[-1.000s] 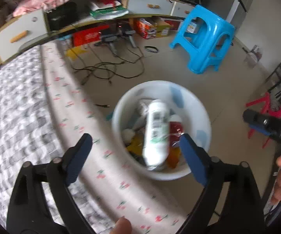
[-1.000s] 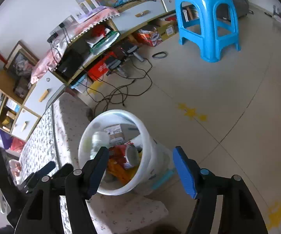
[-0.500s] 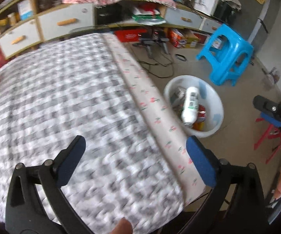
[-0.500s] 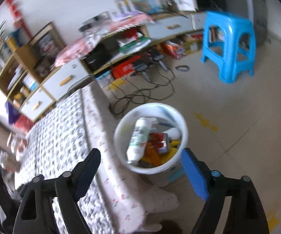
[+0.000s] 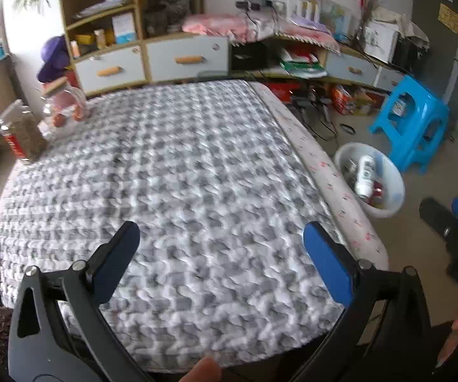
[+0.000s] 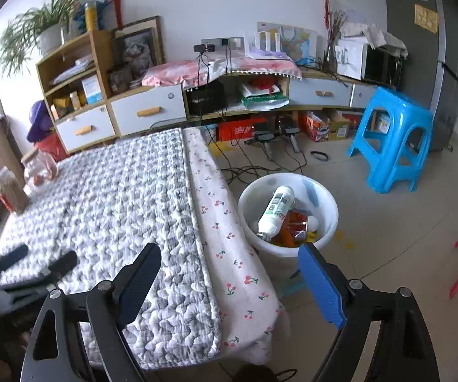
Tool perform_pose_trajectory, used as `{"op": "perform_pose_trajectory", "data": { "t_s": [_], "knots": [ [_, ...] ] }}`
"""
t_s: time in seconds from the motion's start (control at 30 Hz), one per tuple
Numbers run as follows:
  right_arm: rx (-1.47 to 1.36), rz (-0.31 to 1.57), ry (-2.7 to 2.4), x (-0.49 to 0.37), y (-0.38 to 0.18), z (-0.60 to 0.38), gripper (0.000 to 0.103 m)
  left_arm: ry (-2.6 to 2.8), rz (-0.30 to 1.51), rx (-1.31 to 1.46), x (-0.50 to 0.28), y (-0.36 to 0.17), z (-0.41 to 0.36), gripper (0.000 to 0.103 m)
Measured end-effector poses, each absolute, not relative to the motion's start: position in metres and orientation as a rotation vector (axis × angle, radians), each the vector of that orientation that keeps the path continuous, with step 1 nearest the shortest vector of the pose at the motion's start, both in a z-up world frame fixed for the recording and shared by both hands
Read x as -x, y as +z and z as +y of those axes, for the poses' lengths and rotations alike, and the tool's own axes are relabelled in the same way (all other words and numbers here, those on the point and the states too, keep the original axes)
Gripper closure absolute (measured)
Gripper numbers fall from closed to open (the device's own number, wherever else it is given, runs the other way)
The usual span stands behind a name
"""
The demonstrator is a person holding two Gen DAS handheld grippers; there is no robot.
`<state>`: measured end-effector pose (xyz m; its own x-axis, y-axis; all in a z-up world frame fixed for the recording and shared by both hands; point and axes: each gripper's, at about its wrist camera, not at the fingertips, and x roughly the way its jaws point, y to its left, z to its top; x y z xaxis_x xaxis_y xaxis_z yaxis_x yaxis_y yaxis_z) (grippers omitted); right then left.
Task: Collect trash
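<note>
Plainly, both tongs stand apart with nothing between them: the left gripper (image 5: pixel 219 248) hangs over the grey-and-white quilted table cover (image 5: pixel 165 191), and the right gripper (image 6: pixel 229 267) hangs over the cover's right edge, where a cherry-print cloth (image 6: pixel 225 238) drops toward the floor. From the right wrist view the white trash bin (image 6: pixel 327 197) stands on the tiled floor at about 1 o'clock, just beside that cloth edge. In it a white bottle (image 6: pixel 276 210) lies tilted on red and orange wrappers; its label carries a barcode and green lettering too small to read. Open floor (image 6: pixel 388 245) spreads to the right of the bin. A blue plastic stool (image 6: pixel 394 137) stands at 2 o'clock, well apart from the bin. Black cables (image 6: pixel 244 165) trail on the floor at 12 o'clock, behind the bin. At 10 o'clock, on the far left corner of the cover, stand a clear jar (image 6: pixel 39 167) and a red-labelled container (image 6: pixel 7 191).
</note>
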<state>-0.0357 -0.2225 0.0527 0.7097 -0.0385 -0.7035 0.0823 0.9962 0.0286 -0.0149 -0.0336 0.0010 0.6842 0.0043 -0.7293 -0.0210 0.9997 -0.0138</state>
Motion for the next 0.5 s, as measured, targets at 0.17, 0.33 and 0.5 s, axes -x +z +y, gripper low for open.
{"op": "perform_pose_trajectory", "data": {
  "t_s": [0.17,0.33,0.5],
  "knots": [
    [-0.049,0.781,-0.061,0.028,0.048,-0.213,0.014,0.023,0.788,0.035,0.018,0.002,-0.023,0.001],
    [-0.069,0.790,-0.067,0.024,0.045,-0.214,0.014,0.021,0.774,0.025,0.021,0.001,-0.020,0.001],
    [-0.064,0.812,-0.068,0.024,0.039,-0.212,0.014,0.013,0.794,0.031,0.022,-0.003,-0.019,0.001]
  ]
}}
